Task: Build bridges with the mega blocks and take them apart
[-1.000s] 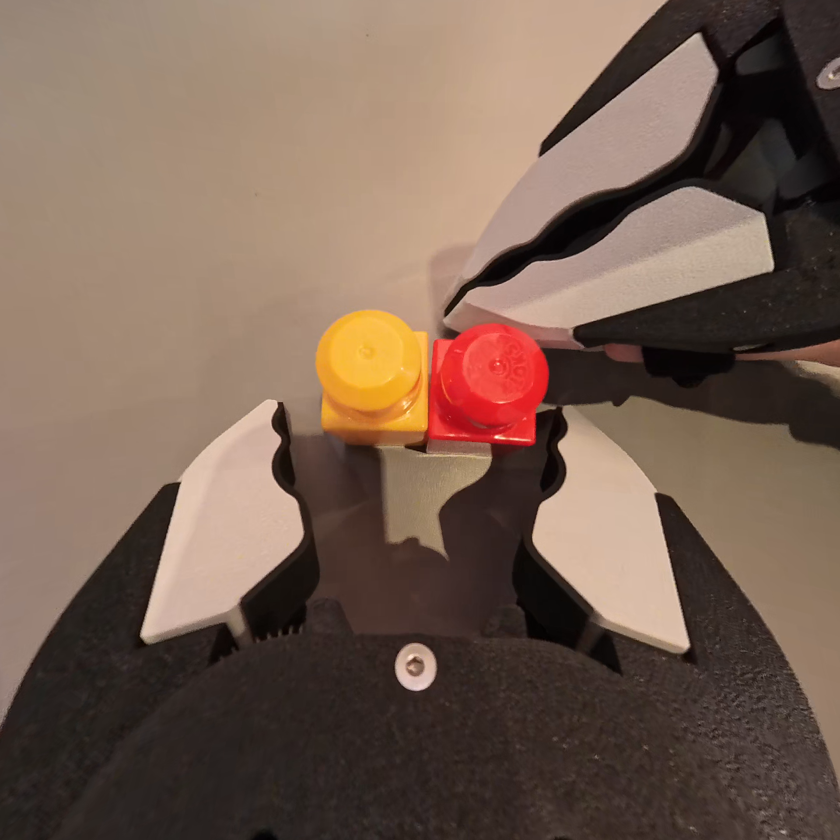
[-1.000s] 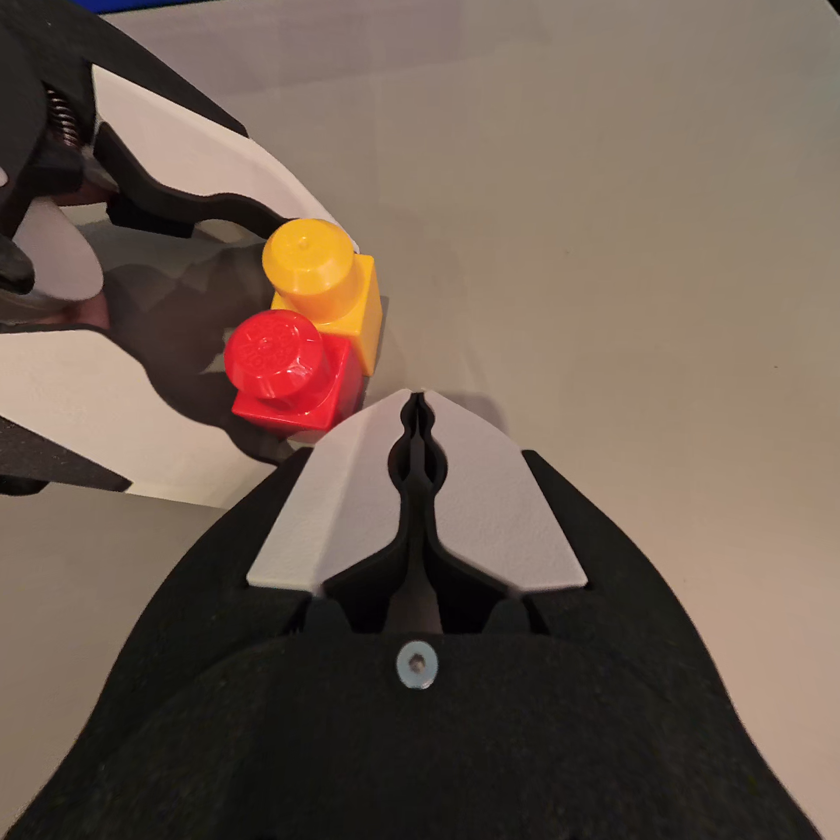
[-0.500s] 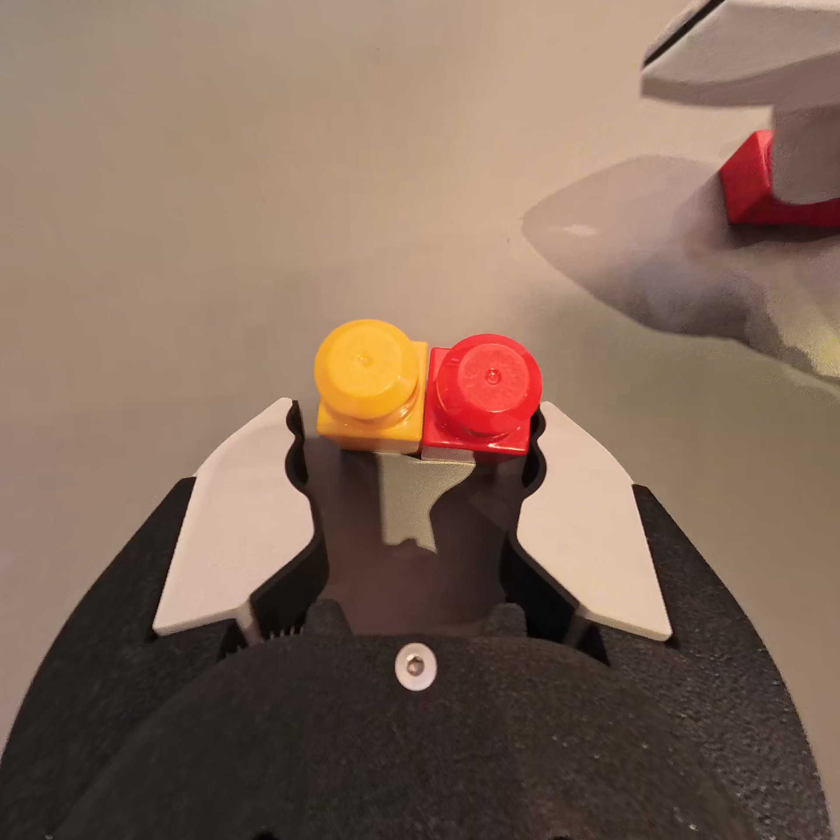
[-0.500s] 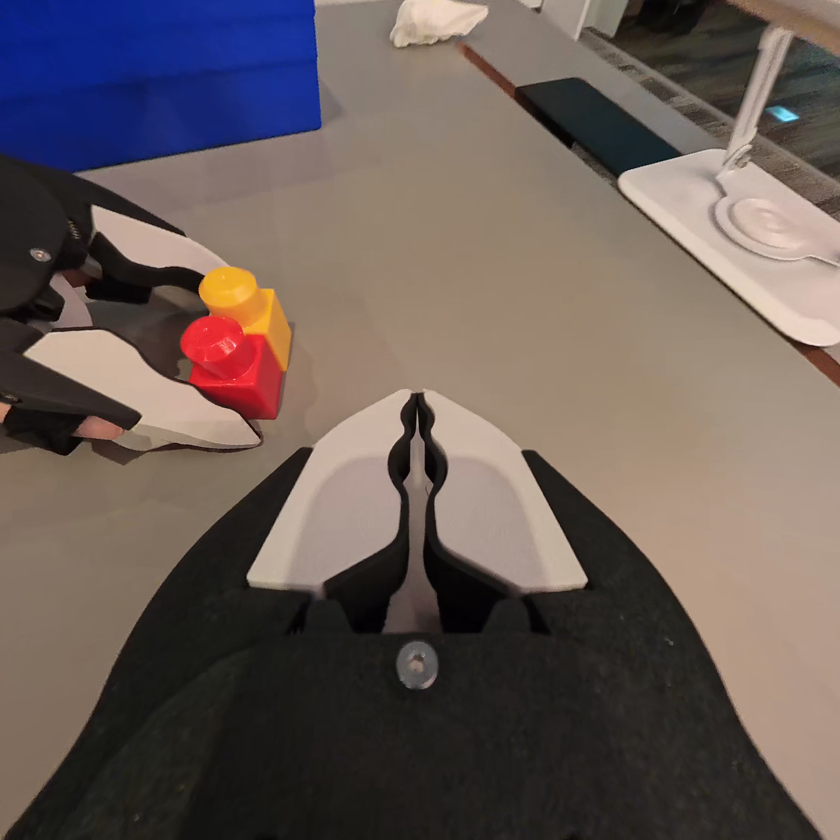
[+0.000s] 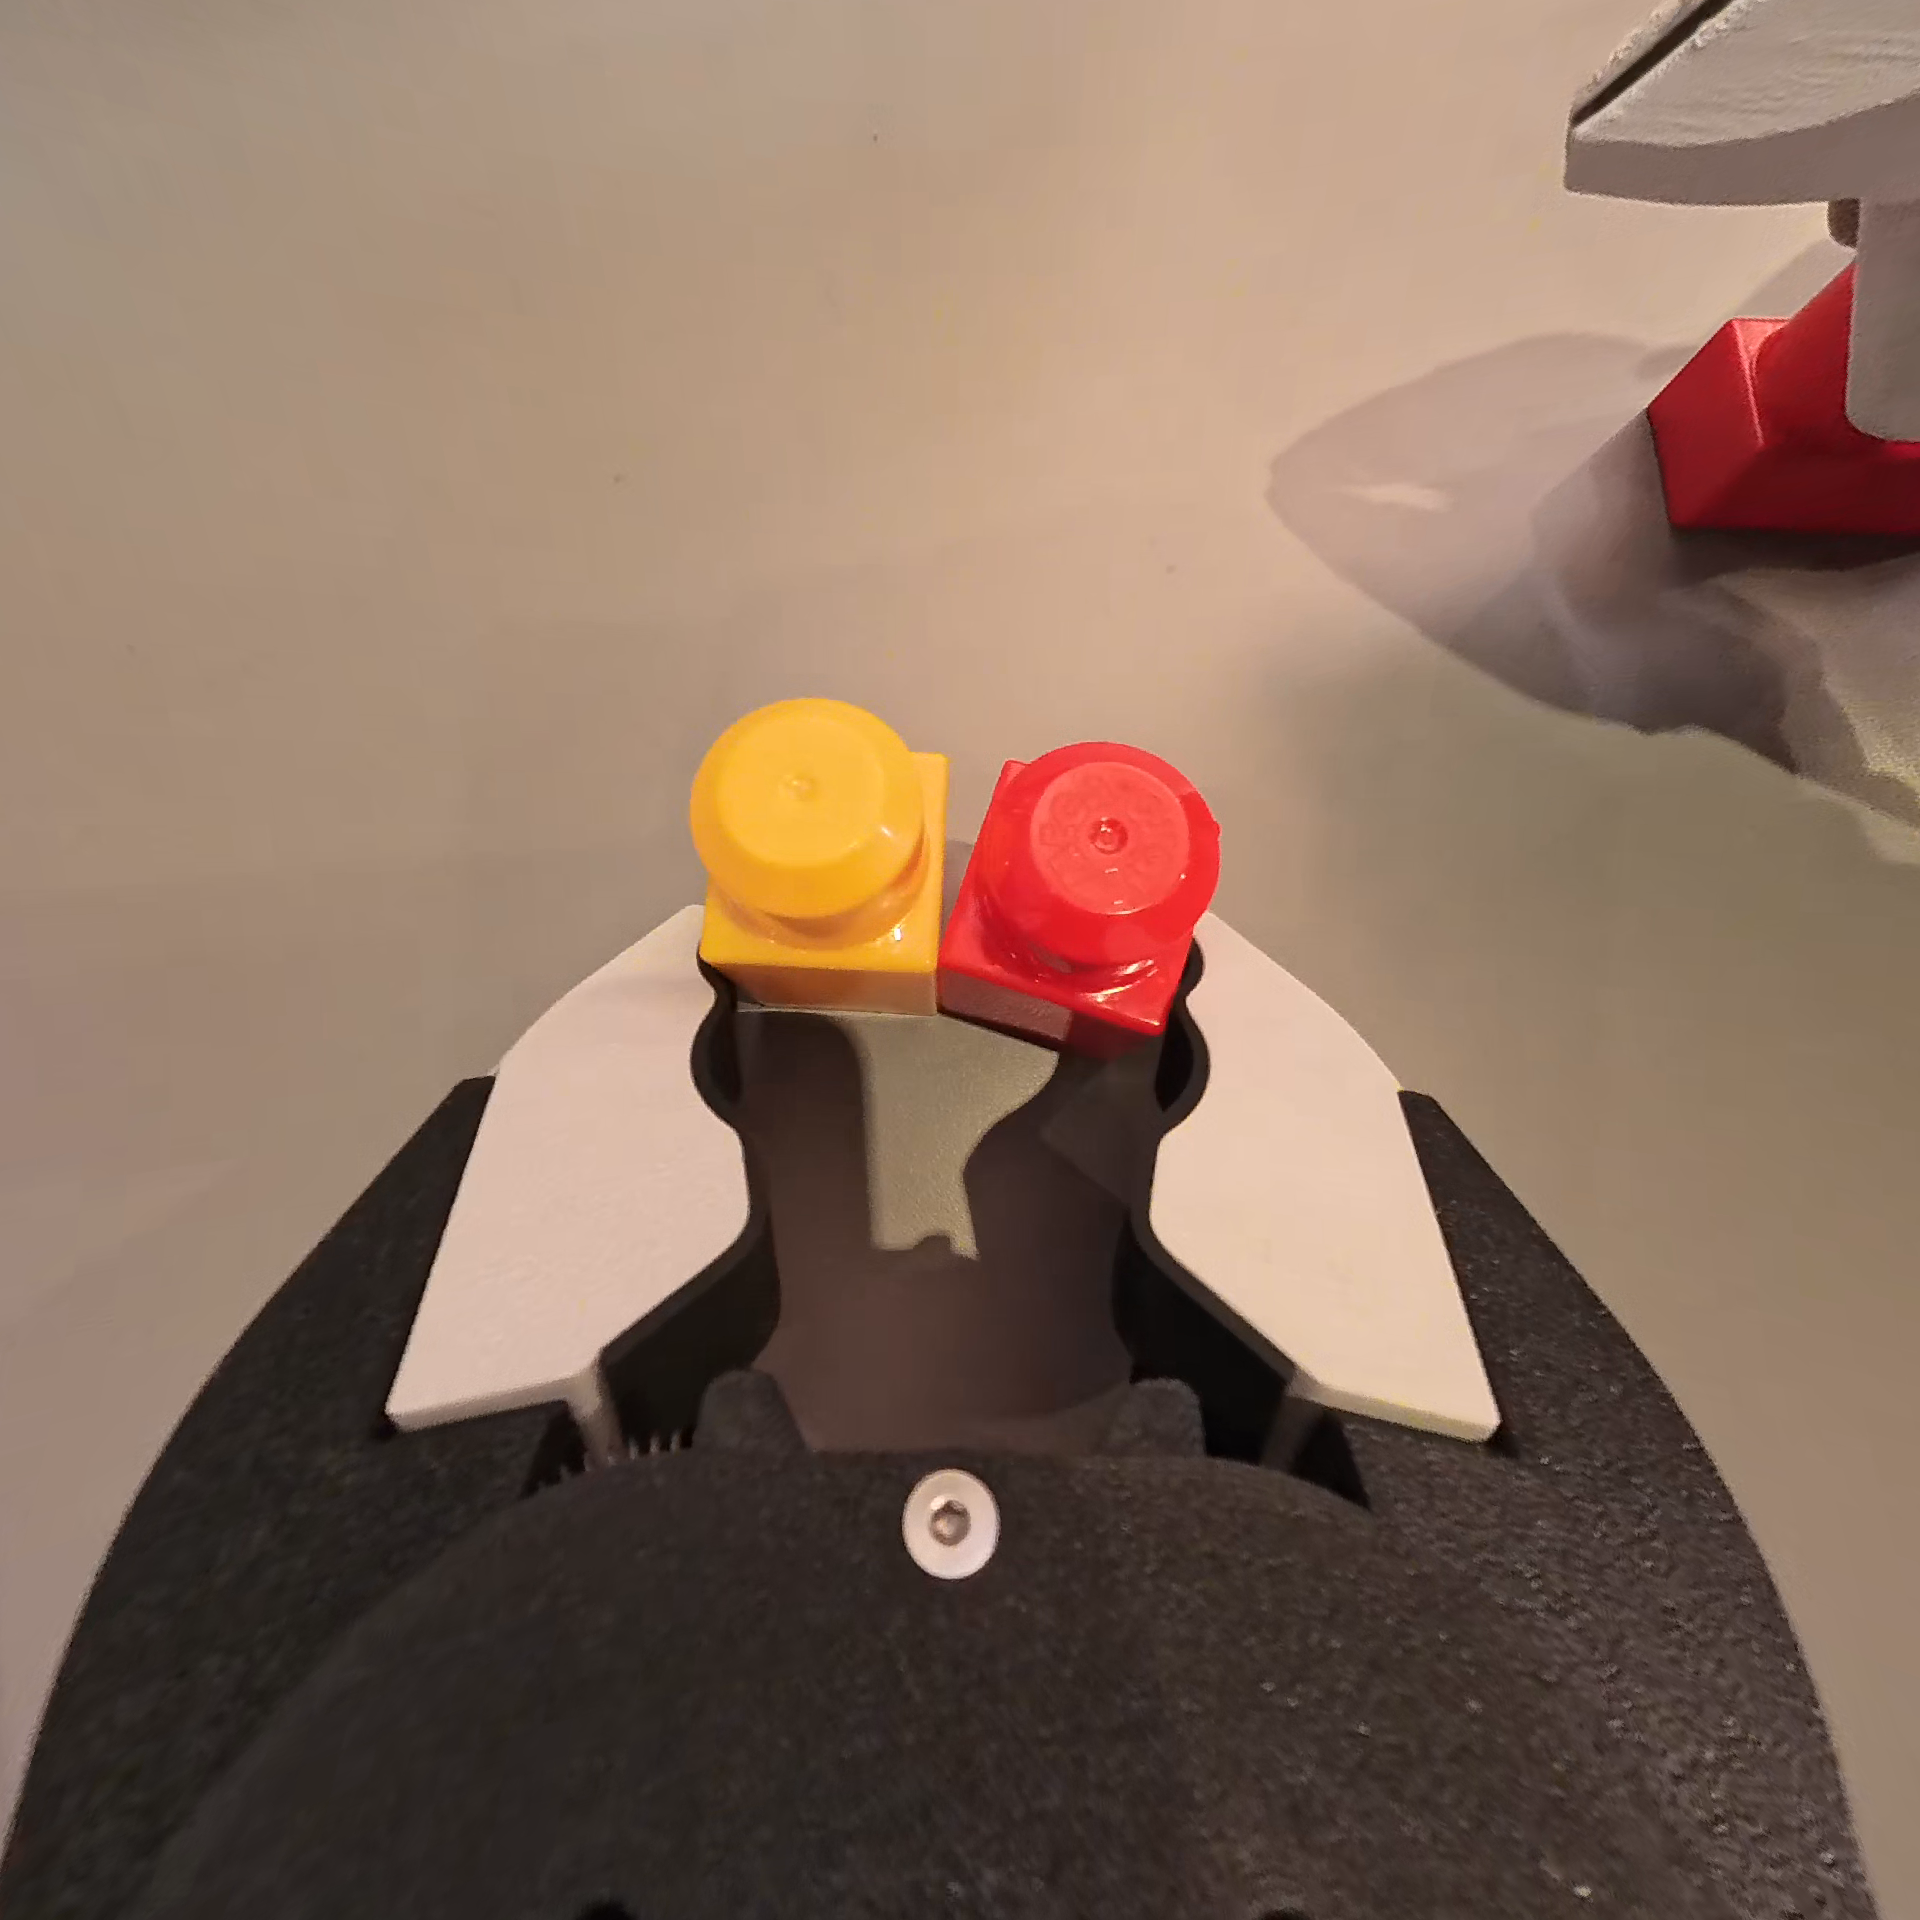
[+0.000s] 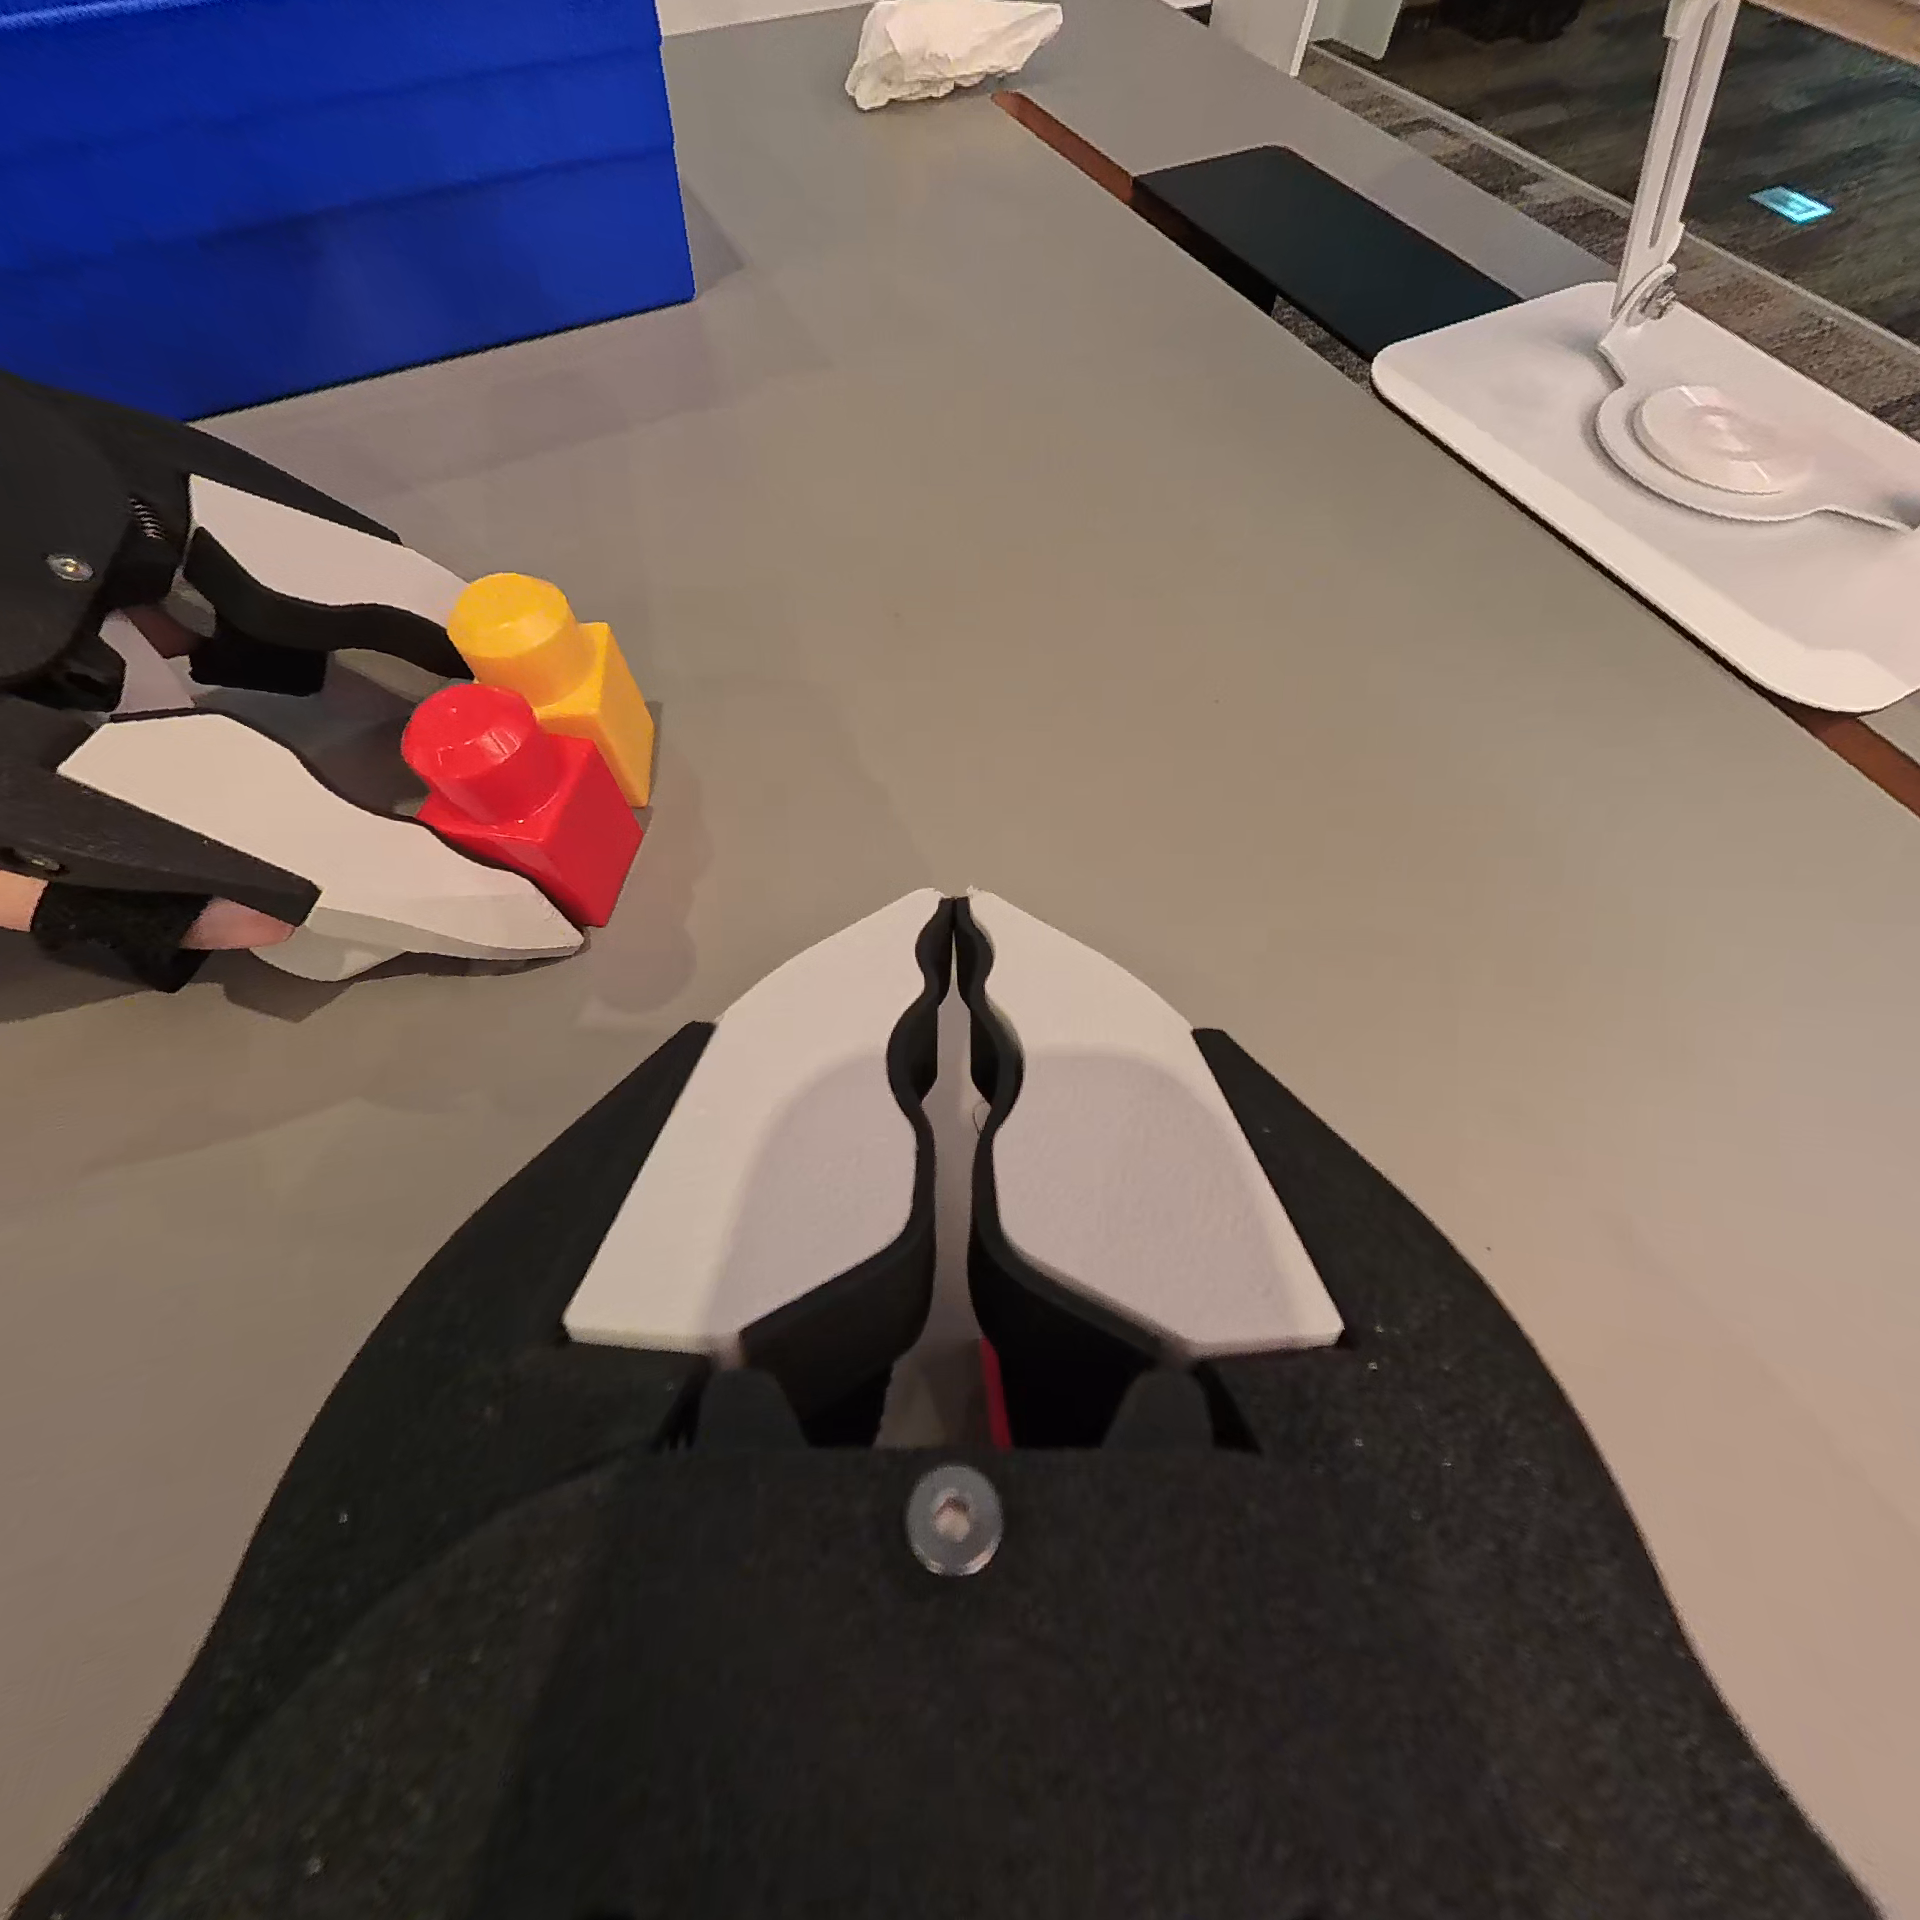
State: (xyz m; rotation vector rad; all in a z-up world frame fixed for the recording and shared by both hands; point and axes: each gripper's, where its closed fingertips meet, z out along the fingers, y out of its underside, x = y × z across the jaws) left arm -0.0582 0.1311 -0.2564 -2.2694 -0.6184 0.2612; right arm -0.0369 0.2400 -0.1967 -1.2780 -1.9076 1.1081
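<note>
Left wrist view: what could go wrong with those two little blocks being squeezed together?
1. The left hand-held gripper pinches the yellow block and small red block only at its fingertips; the red one looks tilted and might pop out.
2. The right hand-held gripper seems to carry a second red block, mostly hidden; bringing it over could knock the pair.

Right gripper (image 6: pixel 954 906) closed above grey table (image 6: pixel 1039 582)
</note>
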